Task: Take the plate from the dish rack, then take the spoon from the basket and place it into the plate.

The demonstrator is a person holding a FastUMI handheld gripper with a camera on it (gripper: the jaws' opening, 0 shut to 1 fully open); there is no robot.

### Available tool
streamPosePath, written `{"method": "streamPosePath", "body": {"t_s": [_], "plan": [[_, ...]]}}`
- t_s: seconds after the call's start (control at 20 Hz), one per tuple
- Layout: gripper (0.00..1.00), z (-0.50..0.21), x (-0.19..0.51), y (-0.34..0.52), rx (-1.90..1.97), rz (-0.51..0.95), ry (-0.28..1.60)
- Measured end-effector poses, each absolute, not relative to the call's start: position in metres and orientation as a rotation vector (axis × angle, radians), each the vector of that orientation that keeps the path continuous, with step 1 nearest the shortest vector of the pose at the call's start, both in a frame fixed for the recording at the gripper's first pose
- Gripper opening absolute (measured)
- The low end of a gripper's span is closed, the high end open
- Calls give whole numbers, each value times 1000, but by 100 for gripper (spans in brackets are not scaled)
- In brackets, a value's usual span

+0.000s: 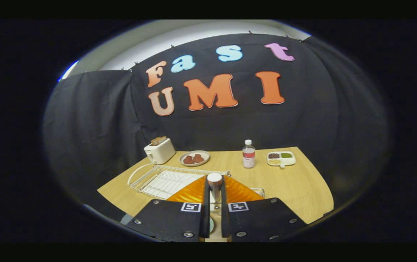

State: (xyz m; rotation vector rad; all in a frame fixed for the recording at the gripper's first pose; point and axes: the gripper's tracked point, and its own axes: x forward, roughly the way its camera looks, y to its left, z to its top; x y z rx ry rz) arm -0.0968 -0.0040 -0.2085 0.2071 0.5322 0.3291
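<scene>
Standing upright between the tool [214,193] fingers — spoon [214,185], pinched.

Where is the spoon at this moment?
In the gripper view the spoon stands upright between the two fingers of the claw, which look closed on its handle, just in front of the white dish rack.

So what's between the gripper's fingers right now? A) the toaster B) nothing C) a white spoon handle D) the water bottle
C: the fingers of the gripper are closed against a white spoon handle standing upright between them, while the bottle and toaster sit far beyond on the table.
</scene>
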Motion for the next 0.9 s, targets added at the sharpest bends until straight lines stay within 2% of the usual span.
{"method": "streamPosePath", "body": {"t_s": [0.65,0.9], "plan": [[13,-251,-122,92,311,529,651],[13,-291,-131,129,280,590,715]]}}
